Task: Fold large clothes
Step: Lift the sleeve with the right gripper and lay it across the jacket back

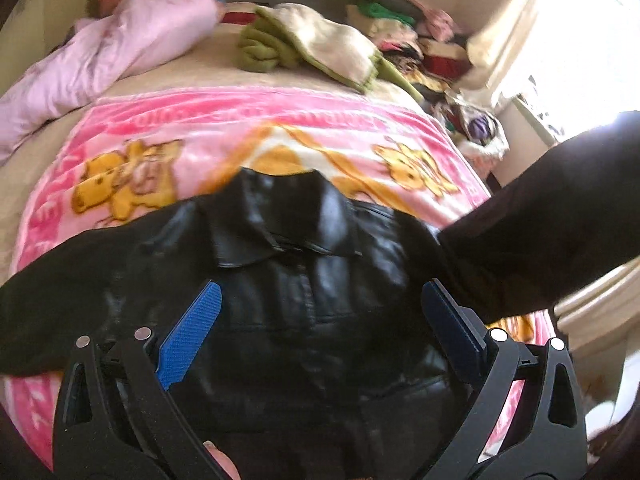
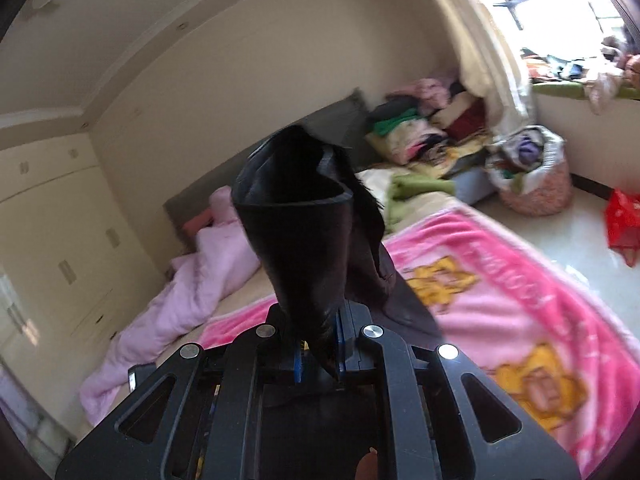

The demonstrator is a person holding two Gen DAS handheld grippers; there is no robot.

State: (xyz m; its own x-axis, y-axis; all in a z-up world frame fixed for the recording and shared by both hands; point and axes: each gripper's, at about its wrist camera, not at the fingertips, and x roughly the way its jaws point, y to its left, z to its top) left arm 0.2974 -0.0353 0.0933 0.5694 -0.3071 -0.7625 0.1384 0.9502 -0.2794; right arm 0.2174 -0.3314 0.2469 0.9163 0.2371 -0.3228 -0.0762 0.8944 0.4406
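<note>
A black leather jacket (image 1: 304,292) lies front up, collar away from me, on a pink cartoon blanket (image 1: 208,136) on the bed. My left gripper (image 1: 320,300) is open above the jacket's chest, its blue pads (image 1: 192,336) wide apart. One black sleeve (image 1: 552,224) rises off to the right. In the right wrist view my right gripper (image 2: 318,344) is shut on that sleeve (image 2: 304,232), which stands up in front of the camera above the blanket (image 2: 500,280).
A pale pink duvet (image 1: 104,56) lies at the bed's left. A green and cream blanket (image 1: 316,48) and piled clothes (image 1: 404,28) sit at the far end. A full laundry basket (image 2: 532,176) and a red bag (image 2: 624,216) stand on the floor to the right.
</note>
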